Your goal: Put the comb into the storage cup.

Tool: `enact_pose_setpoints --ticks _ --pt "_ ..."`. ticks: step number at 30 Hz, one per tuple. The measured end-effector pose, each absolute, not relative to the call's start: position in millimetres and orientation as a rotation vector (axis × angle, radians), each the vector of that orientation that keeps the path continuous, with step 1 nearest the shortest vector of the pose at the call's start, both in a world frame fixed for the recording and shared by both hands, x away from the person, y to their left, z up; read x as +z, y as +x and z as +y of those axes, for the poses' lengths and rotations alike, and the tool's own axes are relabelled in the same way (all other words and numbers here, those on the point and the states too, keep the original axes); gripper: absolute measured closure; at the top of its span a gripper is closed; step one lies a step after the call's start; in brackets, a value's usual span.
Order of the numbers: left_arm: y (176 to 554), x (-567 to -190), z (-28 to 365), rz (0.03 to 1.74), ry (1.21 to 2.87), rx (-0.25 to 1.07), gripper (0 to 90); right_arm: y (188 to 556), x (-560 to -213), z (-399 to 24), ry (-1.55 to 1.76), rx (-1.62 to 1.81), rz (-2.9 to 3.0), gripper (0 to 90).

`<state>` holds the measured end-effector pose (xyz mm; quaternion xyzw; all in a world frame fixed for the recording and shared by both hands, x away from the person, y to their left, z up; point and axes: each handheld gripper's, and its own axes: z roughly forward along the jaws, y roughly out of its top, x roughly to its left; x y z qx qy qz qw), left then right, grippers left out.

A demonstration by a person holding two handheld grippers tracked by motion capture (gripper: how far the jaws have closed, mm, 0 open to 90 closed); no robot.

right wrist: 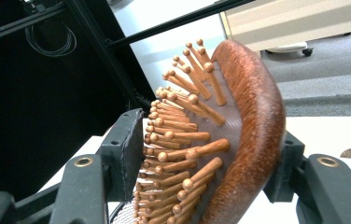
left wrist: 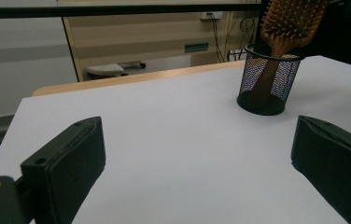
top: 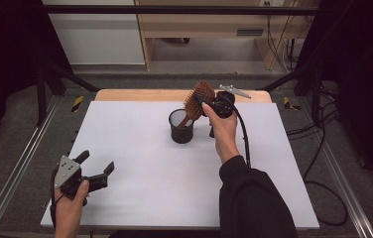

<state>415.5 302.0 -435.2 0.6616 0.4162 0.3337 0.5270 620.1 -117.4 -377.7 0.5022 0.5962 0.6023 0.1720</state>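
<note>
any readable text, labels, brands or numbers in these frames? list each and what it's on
None can be read in these views.
Wooden hairbrush: no print or brand visible.
Black mesh cup: no label.
Left gripper and right gripper: no markings legible.
Grey plate on the cabinet in the background: too small and blurred to read.

Wooden hairbrush [top: 198,99] standing handle-down in mesh cup [top: 180,127].

The left tool [top: 96,167] rests low with jaws wide apart; the right tool [top: 205,102] is raised, jaws slightly parted.
</note>
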Motion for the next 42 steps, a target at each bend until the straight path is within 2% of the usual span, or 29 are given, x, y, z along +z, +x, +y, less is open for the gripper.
enact_pose_setpoints --ticks 11,21,42 --pt "415.5 -435.2 301.2 0.988 1.586 0.789 3.3 620.8 -378.7 -115.9 1.436 1.698 1.702 32.9" --pt "415.4 -434.9 301.6 0.989 1.584 0.794 3.3 622.2 -379.1 -116.0 1.498 1.665 1.711 16.7" --pt "415.2 -434.8 301.4 0.99 1.577 0.795 3.2 616.7 -375.2 -112.2 1.464 1.633 1.731 12.3"
